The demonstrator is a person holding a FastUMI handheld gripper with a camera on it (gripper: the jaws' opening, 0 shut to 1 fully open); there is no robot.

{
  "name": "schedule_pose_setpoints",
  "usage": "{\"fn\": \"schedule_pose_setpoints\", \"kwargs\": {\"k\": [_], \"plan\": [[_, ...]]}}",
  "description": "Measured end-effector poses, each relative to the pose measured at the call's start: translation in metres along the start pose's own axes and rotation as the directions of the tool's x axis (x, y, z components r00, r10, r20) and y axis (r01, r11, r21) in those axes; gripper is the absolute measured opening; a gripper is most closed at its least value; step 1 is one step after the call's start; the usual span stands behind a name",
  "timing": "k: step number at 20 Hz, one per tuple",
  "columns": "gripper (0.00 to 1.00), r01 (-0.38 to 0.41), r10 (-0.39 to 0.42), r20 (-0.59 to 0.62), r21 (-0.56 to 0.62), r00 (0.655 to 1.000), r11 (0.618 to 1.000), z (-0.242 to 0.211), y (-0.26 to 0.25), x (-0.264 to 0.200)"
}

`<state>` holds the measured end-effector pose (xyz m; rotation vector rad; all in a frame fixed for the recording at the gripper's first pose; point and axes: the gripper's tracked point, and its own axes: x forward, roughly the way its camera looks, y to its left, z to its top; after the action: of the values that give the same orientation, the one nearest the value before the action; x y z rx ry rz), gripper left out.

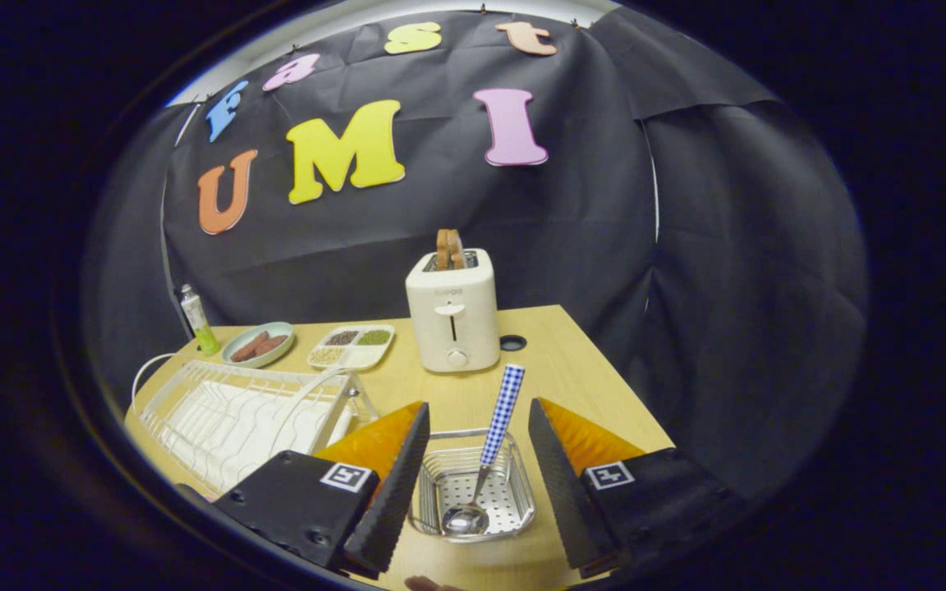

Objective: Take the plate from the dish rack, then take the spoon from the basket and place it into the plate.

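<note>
The gripper (477,431) hangs with its fingers wide apart, gripping nothing. Between them sits the basket (473,492), the spoon (485,460) leaning inside it, handle up. The dish rack (243,414) stands just left; a toaster (452,316) lies beyond.

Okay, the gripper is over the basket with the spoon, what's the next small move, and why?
Probably ease forward and down, then close on the spoon's checked handle. The gripper is open, its fingers straddling the basket, and the spoon leans upright between them, untouched.
</note>
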<state>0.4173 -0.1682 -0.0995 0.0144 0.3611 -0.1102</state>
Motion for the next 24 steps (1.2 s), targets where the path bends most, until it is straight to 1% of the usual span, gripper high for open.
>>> {"fn": "schedule_pose_setpoints", "kwargs": {"k": [2, 3, 4, 8, 10, 12, 14, 17, 19, 21, 24], "plan": [[0.77, 0.015, -0.015, -0.019, 0.024, 1.000, 1.000, 0.006, -0.007, 0.009], [0.75, 0.001, 0.000, -0.016, 0.049, 1.000, 0.999, 0.010, -0.006, 0.013], [0.70, -0.019, 0.021, -0.024, 0.068, 1.000, 0.998, 0.010, -0.003, 0.017], [0.50, -0.011, 0.025, -0.102, 0.136, 0.994, 0.991, -0.003, -0.009, 0.034], [0.34, -0.038, 0.055, -0.105, 0.163, 0.993, 0.986, -0.003, -0.005, 0.036], [0.18, -0.066, 0.078, -0.056, 0.181, 0.995, 0.981, 0.006, -0.002, 0.029], [0.16, -0.048, 0.049, 0.002, 0.175, 0.999, 0.983, 0.014, -0.008, 0.021], [0.16, -0.025, 0.012, 0.085, 0.152, 0.996, 0.988, 0.035, -0.009, 0.003], [0.16, -0.028, 0.010, 0.130, 0.138, 0.992, 0.990, 0.048, -0.002, -0.018], [0.15, -0.017, -0.006, 0.191, 0.123, 0.982, 0.992, 0.067, 0.005, -0.044], [0.15, -0.019, -0.010, 0.293, 0.094, 0.956, 0.995, 0.095, 0.025, -0.097]]}}
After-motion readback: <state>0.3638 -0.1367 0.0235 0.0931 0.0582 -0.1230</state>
